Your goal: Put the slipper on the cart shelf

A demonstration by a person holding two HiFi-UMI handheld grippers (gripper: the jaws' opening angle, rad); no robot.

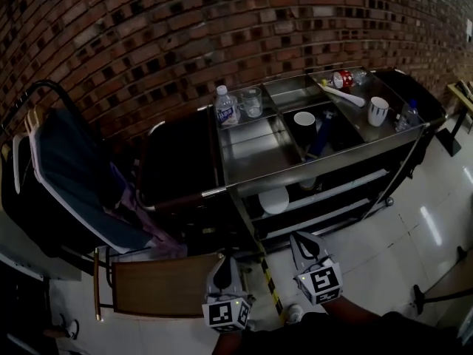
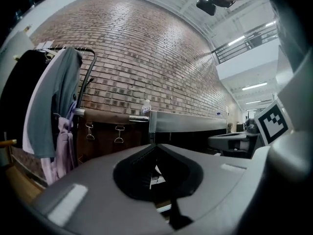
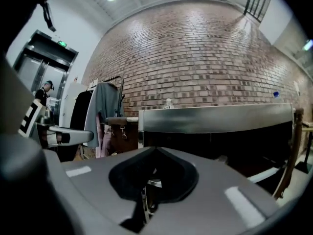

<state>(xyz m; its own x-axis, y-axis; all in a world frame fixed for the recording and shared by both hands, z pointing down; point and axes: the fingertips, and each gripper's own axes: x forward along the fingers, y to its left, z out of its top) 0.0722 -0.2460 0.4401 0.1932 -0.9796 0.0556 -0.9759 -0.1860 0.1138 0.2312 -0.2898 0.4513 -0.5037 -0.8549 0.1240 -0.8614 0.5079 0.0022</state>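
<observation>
- A pale rounded thing (image 1: 273, 200), perhaps the slipper though too dim to tell for sure, lies at the left end of the shelf (image 1: 329, 191), just under the top tray of the steel cart (image 1: 332, 158).
- It is apart from both grippers, which hang nearer the person over the pale floor; neither touches it or the cart.
- The right gripper (image 1: 300, 238) is the closer of the two and points up toward the cart's front; its jaws are pressed together with nothing between them.
- The left gripper (image 1: 226, 262) hangs beside it, over the edge of a wooden chair seat (image 1: 159, 287); its jaws also meet at the tips and hold nothing.
- On the cart's top tray stand a water bottle (image 1: 225, 106), a glass jar (image 1: 253, 103), a white bowl (image 1: 304, 118) and a white mug (image 1: 378, 111).
- A dark bag (image 1: 181, 161) hangs at the cart's left end.
- Further left, a rack of garments (image 1: 74, 176) stands before the brick wall (image 1: 222, 28).
</observation>
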